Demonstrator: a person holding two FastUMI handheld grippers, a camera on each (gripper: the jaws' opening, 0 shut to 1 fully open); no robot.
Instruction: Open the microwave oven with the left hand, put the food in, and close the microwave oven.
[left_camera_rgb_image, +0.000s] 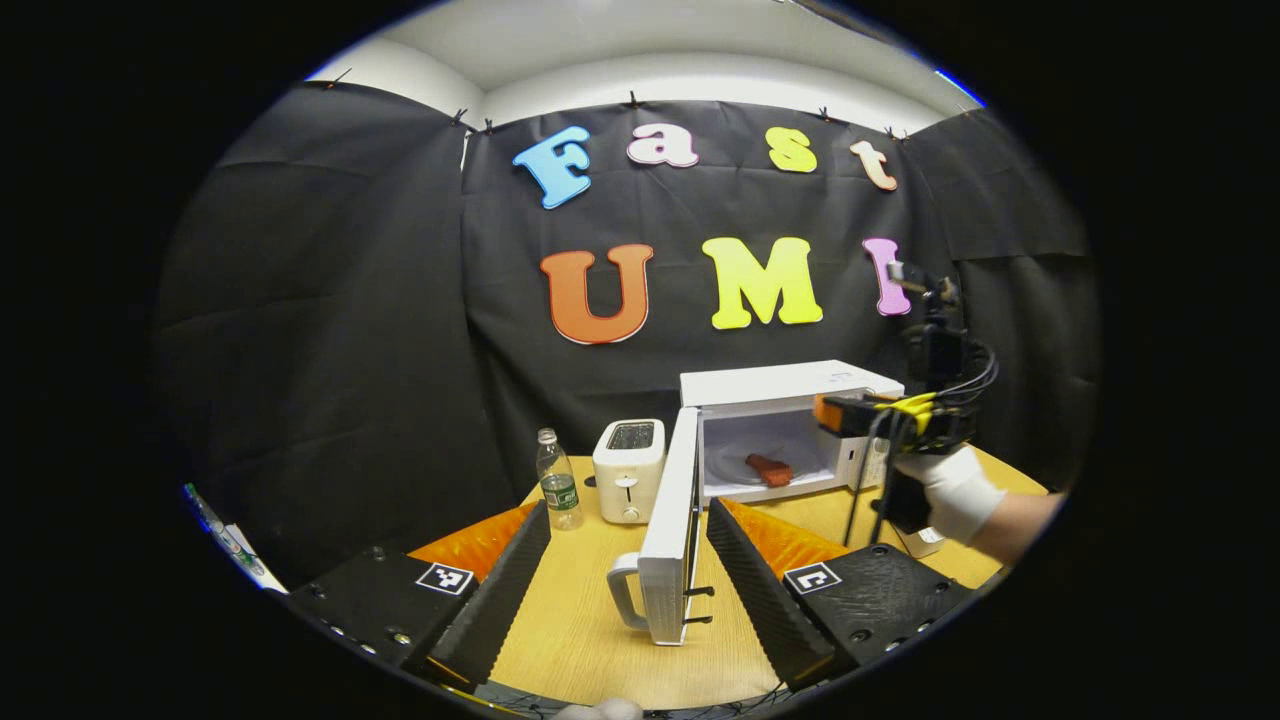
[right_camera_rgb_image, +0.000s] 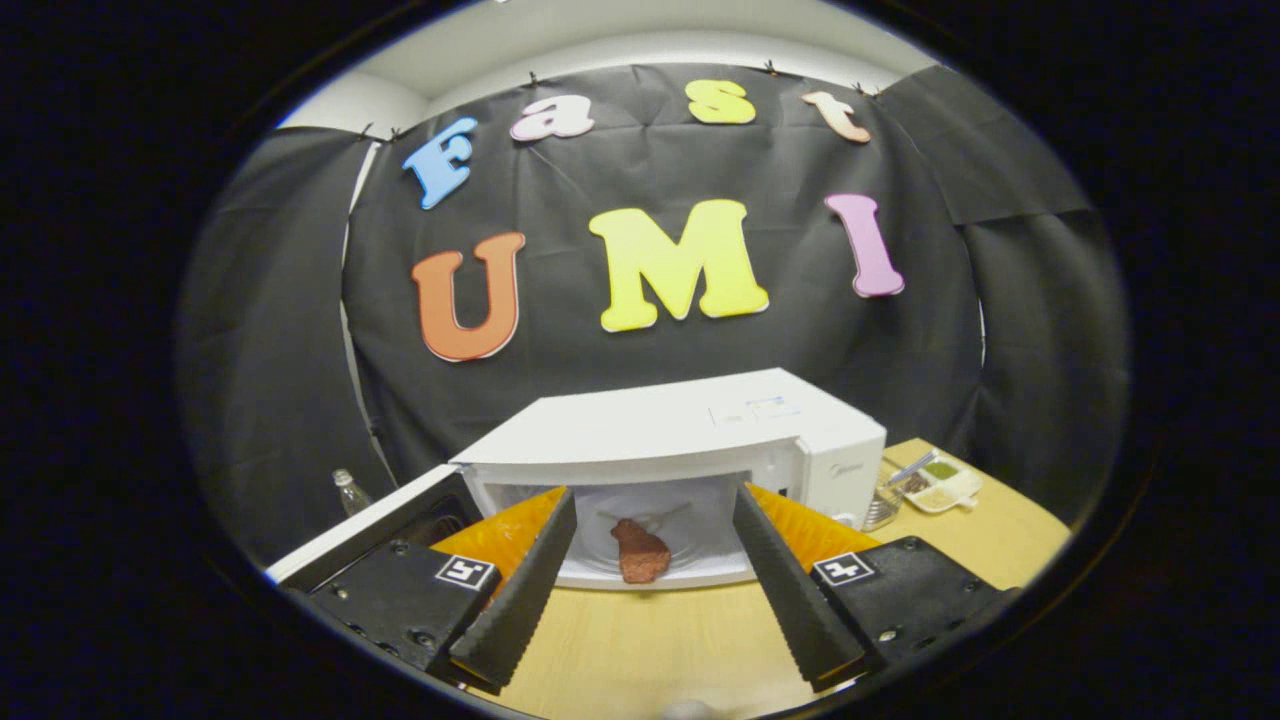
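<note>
Wooden desk (left_camera_rgb_image: 580, 620) carries a white microwave oven (left_camera_rgb_image: 790, 400), door (left_camera_rgb_image: 668, 530) swung open, reddish-brown food (right_camera_rgb_image: 640, 553) inside, both grippers' jaws spread apart, empty.

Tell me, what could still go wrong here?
The door hangs wide open, edge-on between the open left gripper fingers; a careless push might nudge the toaster or bottle nearby. The right gripper hovers at the microwave opening, so closing now could hit it. The food lies near the front edge.

White microwave (right_camera_rgb_image: 690, 425), reddish-brown food (right_camera_rgb_image: 640, 553), white toaster (left_camera_rgb_image: 628, 470), light wooden table (left_camera_rgb_image: 580, 620), white glove (left_camera_rgb_image: 958, 492).
</note>
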